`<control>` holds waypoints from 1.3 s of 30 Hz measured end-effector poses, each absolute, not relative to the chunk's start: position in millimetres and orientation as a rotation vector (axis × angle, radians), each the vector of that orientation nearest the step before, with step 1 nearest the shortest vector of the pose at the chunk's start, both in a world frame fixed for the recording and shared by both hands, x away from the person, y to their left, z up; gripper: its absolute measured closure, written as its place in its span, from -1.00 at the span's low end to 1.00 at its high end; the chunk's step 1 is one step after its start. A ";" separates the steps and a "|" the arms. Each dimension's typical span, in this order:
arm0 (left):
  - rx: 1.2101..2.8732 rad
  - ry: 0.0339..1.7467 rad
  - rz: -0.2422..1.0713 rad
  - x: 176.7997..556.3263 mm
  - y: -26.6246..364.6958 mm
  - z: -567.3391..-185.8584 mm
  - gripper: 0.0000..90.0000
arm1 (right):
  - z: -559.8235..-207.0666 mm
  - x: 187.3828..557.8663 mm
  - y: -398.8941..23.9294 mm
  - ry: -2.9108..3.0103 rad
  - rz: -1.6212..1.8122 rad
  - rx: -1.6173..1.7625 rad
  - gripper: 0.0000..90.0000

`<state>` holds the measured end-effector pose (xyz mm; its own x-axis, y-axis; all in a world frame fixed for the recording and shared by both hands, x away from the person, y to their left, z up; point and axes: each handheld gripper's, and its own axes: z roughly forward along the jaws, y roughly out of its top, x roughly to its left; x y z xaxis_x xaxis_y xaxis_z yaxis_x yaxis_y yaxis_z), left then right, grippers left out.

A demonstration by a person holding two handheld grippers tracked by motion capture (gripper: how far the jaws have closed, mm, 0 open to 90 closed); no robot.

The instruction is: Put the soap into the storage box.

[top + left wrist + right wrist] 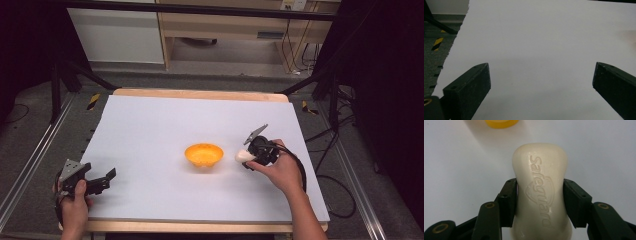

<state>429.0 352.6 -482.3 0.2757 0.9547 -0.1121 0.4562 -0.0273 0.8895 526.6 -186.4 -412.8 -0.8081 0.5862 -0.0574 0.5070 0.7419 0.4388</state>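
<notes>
In the right gripper view, the bar of soap is running off the bottom edge, so its near end is going unseen, and the two jaws are covering its waist on both sides. The orange bowl is being cut by the top edge, leaving just a sliver of its base. In the high view, the soap is showing as a small pale blob, its embossed lettering too small to read there. In the left gripper view, a faint pinkish blur is sitting at the right edge, too soft to identify.
</notes>
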 end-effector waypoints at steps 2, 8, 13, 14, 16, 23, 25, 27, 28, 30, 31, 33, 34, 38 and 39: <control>1.637 1.319 0.690 429.1 352.8 -482.2 -0.98 | -410.1 528.0 -183.9 2.761 0.615 0.853 0.09; 1.634 1.321 0.687 429.0 352.9 -482.3 -0.98 | -405.3 531.4 -176.1 2.770 0.629 0.787 0.08; 1.635 1.321 0.686 429.0 352.8 -482.3 -0.98 | -398.6 532.6 -169.7 2.779 0.633 0.725 0.08; 1.633 1.321 0.686 429.0 352.7 -482.3 -0.98 | -397.3 533.0 -168.7 2.779 0.641 0.718 0.09; 1.632 1.321 0.686 428.9 352.6 -482.3 -0.98 | -393.9 533.8 -166.9 2.778 0.650 0.713 0.09; 1.629 1.322 0.685 429.0 352.6 -482.4 -0.98 | -386.9 537.7 -158.1 2.789 0.666 0.664 0.08; 1.628 1.323 0.684 429.0 352.8 -482.3 -0.98 | -385.6 539.0 -155.0 2.782 0.674 0.648 0.08; 1.628 1.323 0.683 429.0 352.8 -482.3 -0.98 | -384.1 539.9 -151.5 2.780 0.682 0.632 0.08; 1.628 1.323 0.682 429.0 352.8 -482.3 -0.98 | -383.2 540.5 -150.0 2.783 0.682 0.614 0.09; 1.627 1.324 0.682 429.1 352.9 -482.4 -0.98 | -382.0 541.1 -145.8 2.786 0.682 0.602 0.08; 1.628 1.323 0.682 429.1 353.1 -482.3 -0.98 | -381.5 541.3 -143.7 2.788 0.686 0.599 0.08; 1.627 1.323 0.682 429.0 353.2 -482.3 -0.98 | -380.9 542.2 -140.2 2.793 0.690 0.585 0.08; 1.626 1.323 0.681 429.0 353.2 -482.3 -0.98 | -380.7 542.7 -138.3 2.795 0.690 0.580 0.08; 1.626 1.322 0.679 429.0 353.5 -482.3 -0.98 | -380.3 544.5 -130.5 2.810 0.683 0.537 0.08; 1.626 1.323 0.679 429.0 353.5 -482.3 -0.98 | -380.1 544.9 -128.4 2.809 0.675 0.531 0.08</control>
<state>429.0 353.5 -482.3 0.2753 0.9536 -0.1223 0.4562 -0.0176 0.8897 544.9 -128.4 -380.1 -0.9146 0.3887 -0.1119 0.2954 0.8309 0.4715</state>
